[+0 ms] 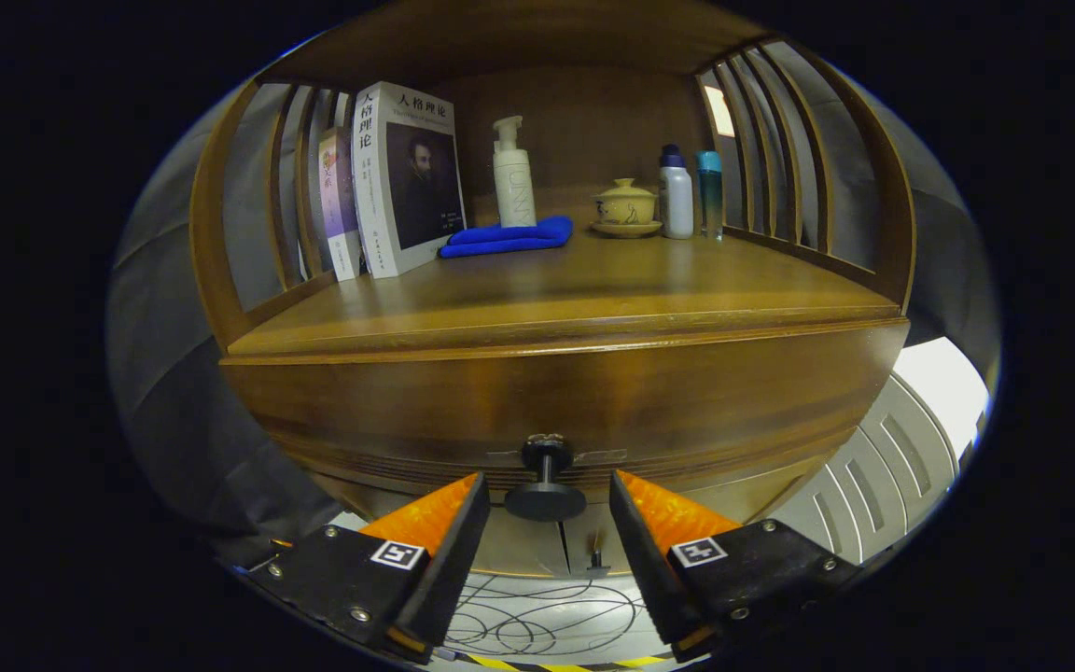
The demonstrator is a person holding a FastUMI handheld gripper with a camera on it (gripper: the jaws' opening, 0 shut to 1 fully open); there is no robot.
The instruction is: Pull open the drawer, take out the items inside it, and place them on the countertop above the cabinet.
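Flanking the drawer [556,411] knob [545,490], untouched, the gripper [547,509] with fingers spread apart.

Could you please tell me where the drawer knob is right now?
In the gripper view, the drawer knob sits on the closed drawer front below the countertop, between the tips of the open claw, neither finger touching it.

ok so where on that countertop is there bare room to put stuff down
The front half of the countertop is bare, from the front edge back to the blue cloth. The back is crowded: books left, pump bottle and cloth centre, lidded cup and two bottles right. The gripper is open around the drawer knob.
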